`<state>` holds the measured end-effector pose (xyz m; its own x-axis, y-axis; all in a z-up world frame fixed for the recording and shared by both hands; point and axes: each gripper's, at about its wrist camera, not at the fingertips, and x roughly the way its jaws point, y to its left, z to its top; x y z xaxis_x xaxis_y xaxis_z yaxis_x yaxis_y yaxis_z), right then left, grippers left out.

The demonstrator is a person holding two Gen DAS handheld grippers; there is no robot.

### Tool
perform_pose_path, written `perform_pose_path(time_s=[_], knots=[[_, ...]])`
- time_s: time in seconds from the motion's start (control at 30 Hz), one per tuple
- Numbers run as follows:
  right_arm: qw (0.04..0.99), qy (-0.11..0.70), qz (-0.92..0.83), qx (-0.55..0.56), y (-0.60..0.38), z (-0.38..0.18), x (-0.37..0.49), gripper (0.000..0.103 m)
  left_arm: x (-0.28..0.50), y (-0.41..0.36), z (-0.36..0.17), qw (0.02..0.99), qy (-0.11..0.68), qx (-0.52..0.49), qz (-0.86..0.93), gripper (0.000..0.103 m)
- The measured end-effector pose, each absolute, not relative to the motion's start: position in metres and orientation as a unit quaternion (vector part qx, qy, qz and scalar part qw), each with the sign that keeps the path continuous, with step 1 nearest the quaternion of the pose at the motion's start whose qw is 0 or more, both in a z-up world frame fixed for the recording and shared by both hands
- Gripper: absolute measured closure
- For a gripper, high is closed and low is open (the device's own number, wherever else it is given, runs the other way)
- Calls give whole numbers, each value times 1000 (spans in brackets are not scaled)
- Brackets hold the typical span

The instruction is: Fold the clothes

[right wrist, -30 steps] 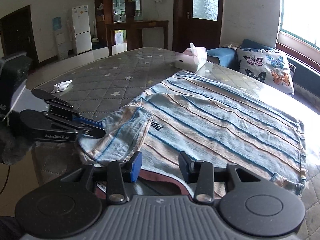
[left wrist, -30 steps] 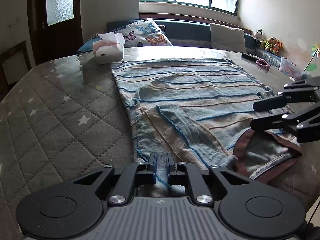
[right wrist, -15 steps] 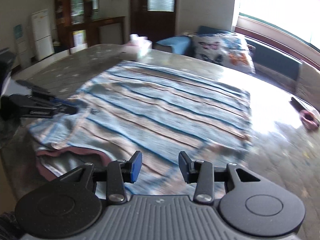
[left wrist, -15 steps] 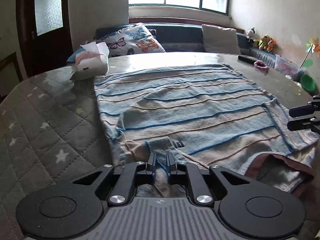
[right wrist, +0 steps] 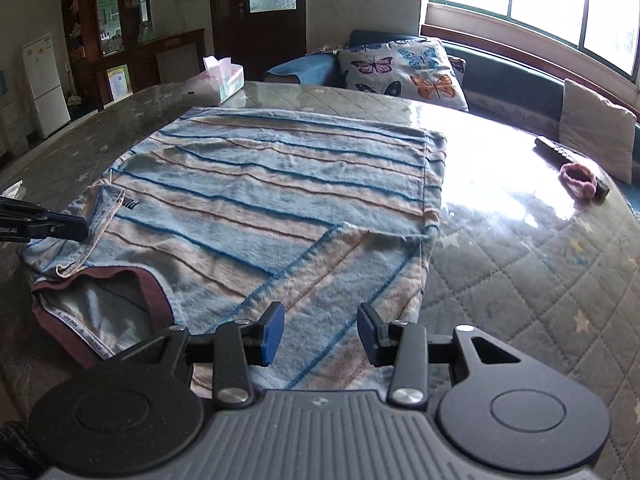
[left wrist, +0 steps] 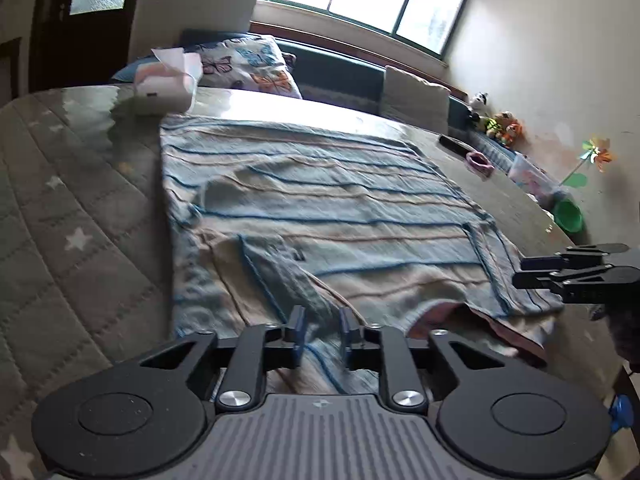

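A blue and beige striped shirt (left wrist: 340, 200) lies flat on the quilted table (left wrist: 80, 200), its maroon collar (right wrist: 152, 292) at the near edge. Both sleeves are folded in over the body. My left gripper (left wrist: 322, 334) hovers low at the left sleeve (left wrist: 276, 276); its jaws are opening, with sleeve cloth lying in the gap and the pads apart from it. The right wrist view shows that gripper (right wrist: 82, 227) at the sleeve's edge. My right gripper (right wrist: 320, 334) stands open over the folded right sleeve (right wrist: 320, 276), holding nothing; it shows at the shirt's right edge (left wrist: 519, 273).
A tissue box (right wrist: 220, 80) stands beyond the shirt's far left corner. A pink hair tie (right wrist: 578, 176) and a dark remote (right wrist: 558, 151) lie at the table's right. A bench with a butterfly pillow (right wrist: 404, 70) runs behind, and a green bowl (left wrist: 568, 214) sits far right.
The left jaws, pinched on the sleeve before, have parted, and the sleeve lies on the shirt. The right gripper has swung from the collar area to the shirt's right side.
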<state>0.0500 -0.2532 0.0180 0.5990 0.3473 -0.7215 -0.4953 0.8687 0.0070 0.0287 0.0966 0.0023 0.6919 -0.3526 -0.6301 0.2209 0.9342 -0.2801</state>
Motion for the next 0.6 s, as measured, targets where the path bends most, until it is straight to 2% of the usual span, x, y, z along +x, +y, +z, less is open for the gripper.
perform_pose_path(time_s=[0.1,0.33,0.6], knots=[[885,385,240,-101,-253,15,46,63,24,94,3,913,362,-94,-163,72],[877,388,258,-118,-254,17,28,62,5,94,15,909,369,-69,-183,71],[857,388,290,-175,-262,28,-6,61,-34,87,30,915,347,76,-192,48]])
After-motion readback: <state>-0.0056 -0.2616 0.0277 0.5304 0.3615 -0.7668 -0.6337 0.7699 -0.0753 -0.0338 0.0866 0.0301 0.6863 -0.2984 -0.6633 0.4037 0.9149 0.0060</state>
